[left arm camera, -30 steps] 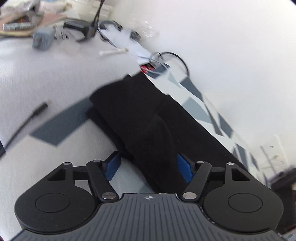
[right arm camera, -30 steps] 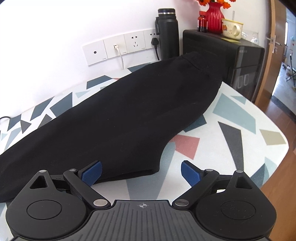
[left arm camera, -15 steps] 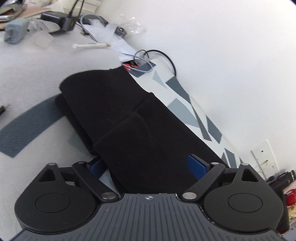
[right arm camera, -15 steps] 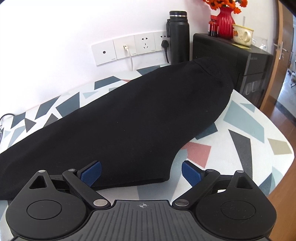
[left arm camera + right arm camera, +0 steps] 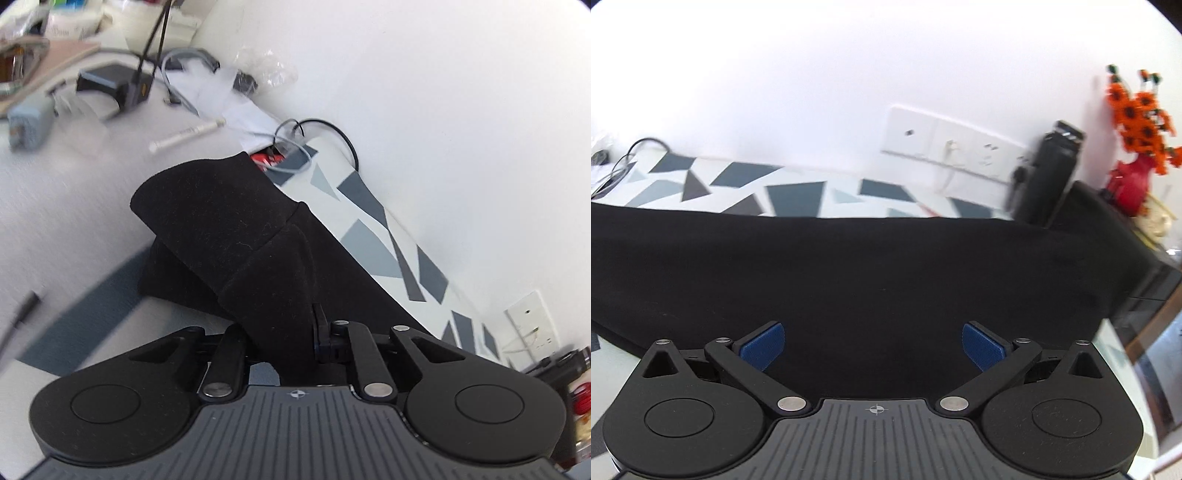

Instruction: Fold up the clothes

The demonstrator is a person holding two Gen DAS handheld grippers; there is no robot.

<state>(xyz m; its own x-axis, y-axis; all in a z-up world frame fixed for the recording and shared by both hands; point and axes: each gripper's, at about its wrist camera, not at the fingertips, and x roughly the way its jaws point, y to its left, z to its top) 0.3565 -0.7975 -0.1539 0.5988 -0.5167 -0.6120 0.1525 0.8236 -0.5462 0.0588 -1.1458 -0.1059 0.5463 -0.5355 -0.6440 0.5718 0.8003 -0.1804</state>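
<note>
Left gripper is closing, its jaws pinching a fold of the black garment (it's stretched along the terrazzo-patterned table by the wall). Right gripper hovers over the same cloth, jaws spread wide and opening, gripping nothing.

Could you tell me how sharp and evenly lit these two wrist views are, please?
Left wrist view: the black garment is sharp mid-frame, the clutter and table towards the left edge smear. Right wrist view: the wall is washed out by glare, the bottle and flowers are blurred, and fisheye bends the scene's edges.
</note>
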